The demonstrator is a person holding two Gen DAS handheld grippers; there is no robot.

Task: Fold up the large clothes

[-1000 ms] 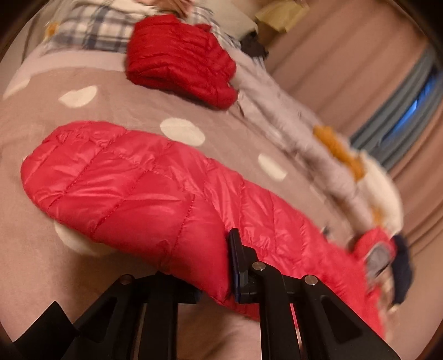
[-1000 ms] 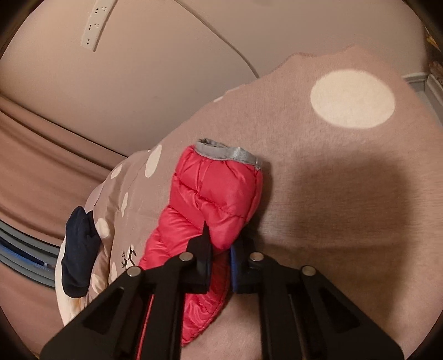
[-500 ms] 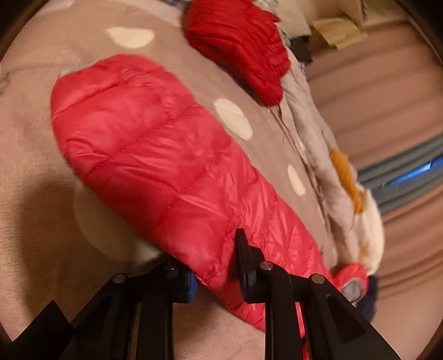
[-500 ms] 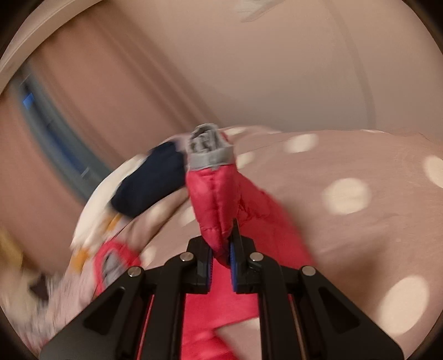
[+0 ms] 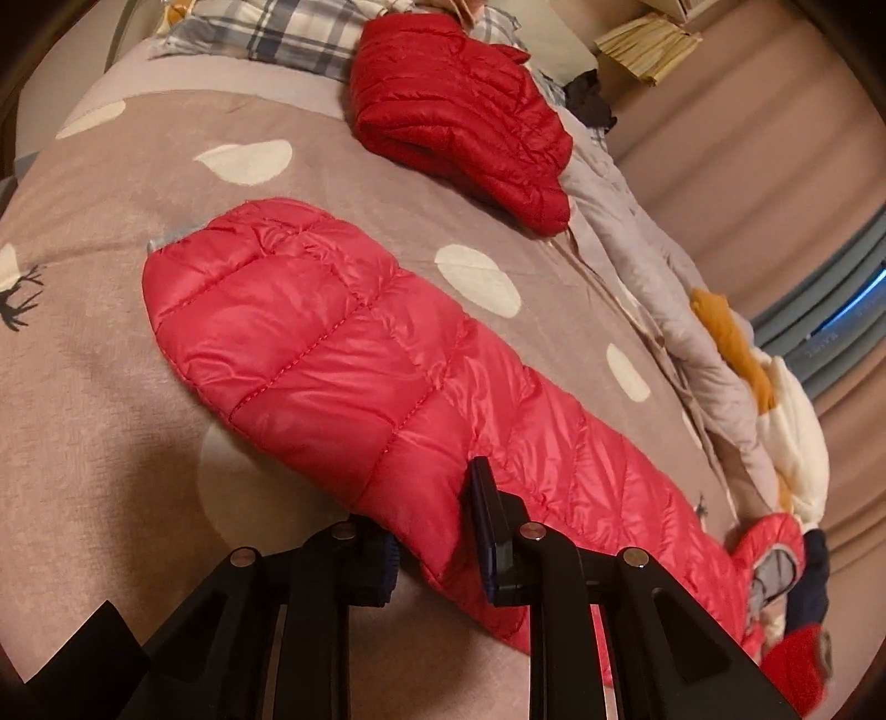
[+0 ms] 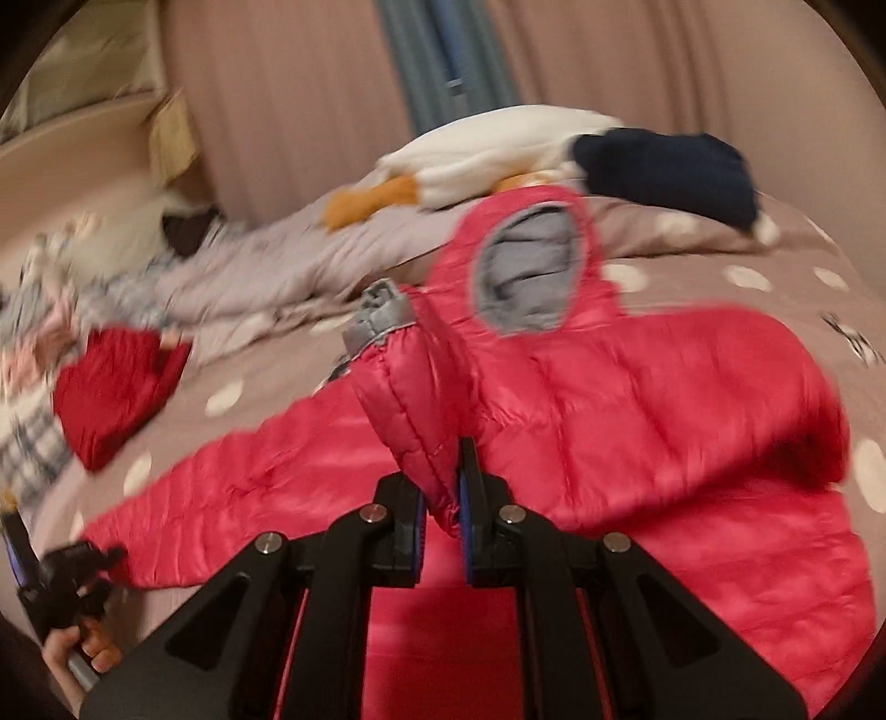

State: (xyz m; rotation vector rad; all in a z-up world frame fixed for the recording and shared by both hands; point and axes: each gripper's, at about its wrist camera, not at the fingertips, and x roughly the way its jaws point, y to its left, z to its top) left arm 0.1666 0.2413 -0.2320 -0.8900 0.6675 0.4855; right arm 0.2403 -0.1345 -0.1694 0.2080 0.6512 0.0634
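Observation:
A pink-red quilted hooded jacket (image 5: 354, 354) lies stretched across the dotted brown bedspread (image 5: 99, 399). My left gripper (image 5: 434, 545) sits at its near edge. The puffy fabric fills the narrow gap between the jaws, and both pads touch it. My right gripper (image 6: 440, 515) is shut on a sleeve (image 6: 404, 399) with a grey cuff (image 6: 379, 313), held up over the jacket's body (image 6: 692, 421). The grey-lined hood (image 6: 526, 277) lies beyond. The left gripper (image 6: 66, 565), held by a hand (image 6: 72, 659), shows at the jacket's far left end.
A folded dark red jacket (image 5: 459, 111) lies further up the bed by a plaid pillow (image 5: 299, 33). Along the far side lie a grey garment (image 5: 637, 266), white and mustard clothes (image 5: 786, 421) and a navy garment (image 6: 664, 166). Curtains (image 6: 304, 83) hang behind.
My right gripper has lifted the sleeve off the bed and swung it over the jacket's body, rolling as it went. The left jaws stand slightly wider than a second ago.

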